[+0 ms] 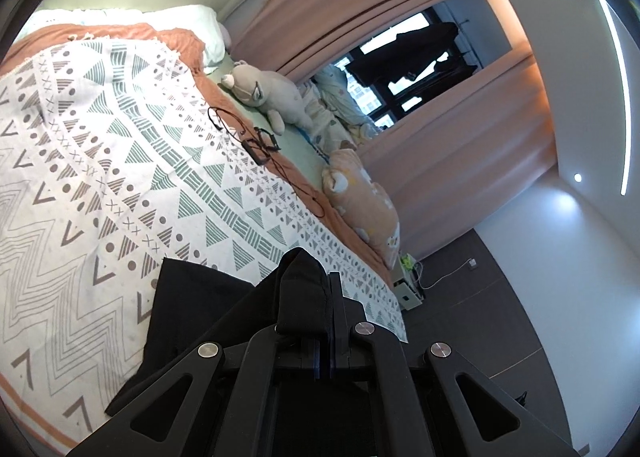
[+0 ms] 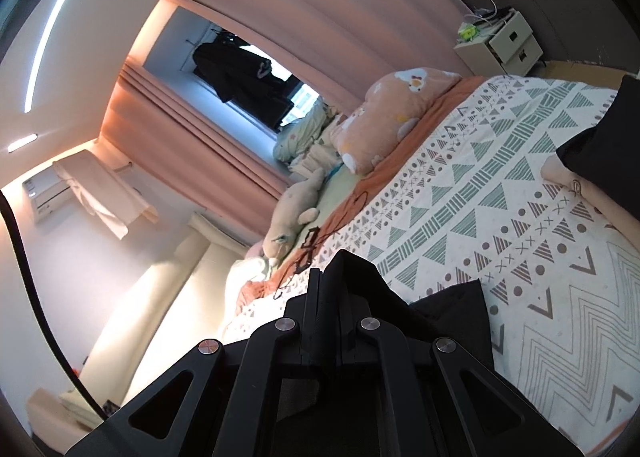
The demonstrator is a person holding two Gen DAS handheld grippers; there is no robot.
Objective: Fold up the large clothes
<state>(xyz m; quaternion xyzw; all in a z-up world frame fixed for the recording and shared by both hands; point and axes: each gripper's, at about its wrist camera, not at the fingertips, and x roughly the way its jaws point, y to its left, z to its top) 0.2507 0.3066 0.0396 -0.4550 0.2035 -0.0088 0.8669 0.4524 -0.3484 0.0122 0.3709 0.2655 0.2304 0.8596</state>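
A black garment [image 1: 192, 313] hangs from both grippers above the patterned bedspread [image 1: 100, 161]. My left gripper [image 1: 326, 289] is shut on a bunched edge of the black cloth, which drapes down to the left. My right gripper [image 2: 328, 285] is shut on another edge of the same garment [image 2: 448, 313], which falls to the right over the bedspread [image 2: 520, 217]. The fingertips are mostly hidden by the cloth.
Black glasses and a cord [image 1: 260, 145] lie on the bed's far side. A grey plush toy [image 1: 264, 93] and an orange pillow [image 1: 364, 197] line the window edge by pink curtains. A white nightstand [image 2: 500, 41] stands by the bed. A person's arm in a black sleeve [image 2: 600, 161] is at the right.
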